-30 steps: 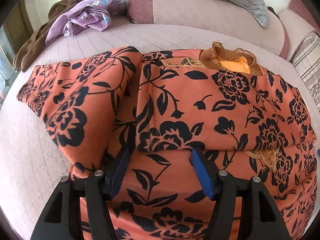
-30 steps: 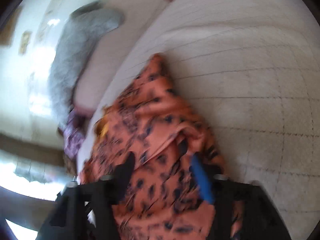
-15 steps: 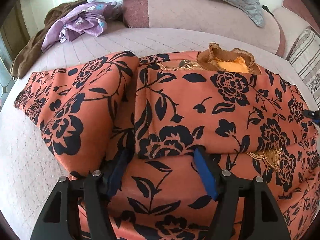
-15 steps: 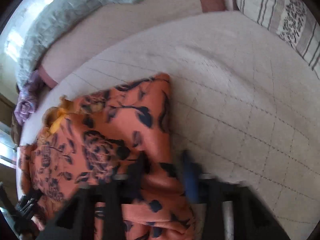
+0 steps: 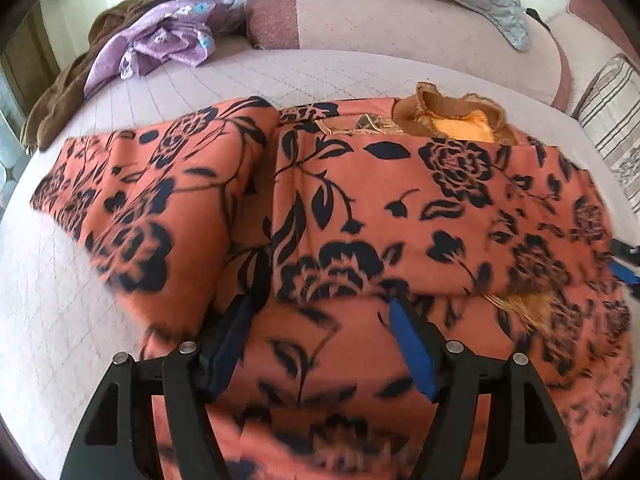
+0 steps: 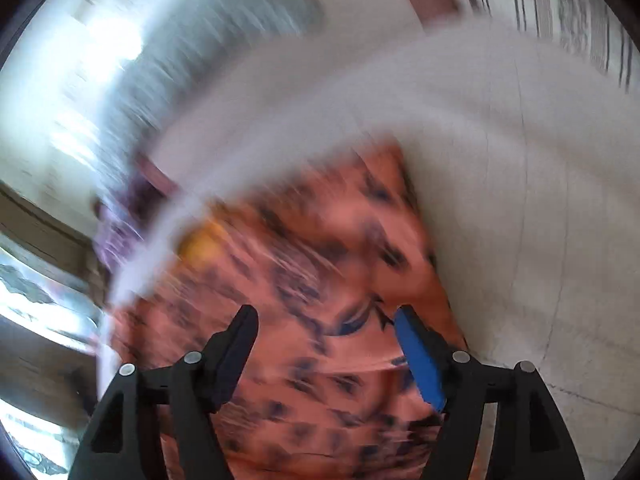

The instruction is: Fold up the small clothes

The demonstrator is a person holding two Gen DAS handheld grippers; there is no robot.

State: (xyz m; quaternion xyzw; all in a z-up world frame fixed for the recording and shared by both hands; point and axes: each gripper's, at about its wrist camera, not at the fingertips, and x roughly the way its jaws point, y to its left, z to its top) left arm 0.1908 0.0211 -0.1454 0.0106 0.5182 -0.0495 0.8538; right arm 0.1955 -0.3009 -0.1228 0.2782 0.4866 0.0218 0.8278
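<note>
Our grippers over the floral garment (image 5: 400, 208)

Our left gripper (image 5: 320, 312) hovers spread; our right gripper (image 6: 326, 316) is opening, pinching nothing.

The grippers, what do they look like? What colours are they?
Both look alike. The left gripper and the right gripper each have two black plastic arms shaped like frames with cut-out holes, joined by round silver bolts. The jaws carry flat blue pads on their inner faces. No cables, markings, hands or sleeves show.
</note>
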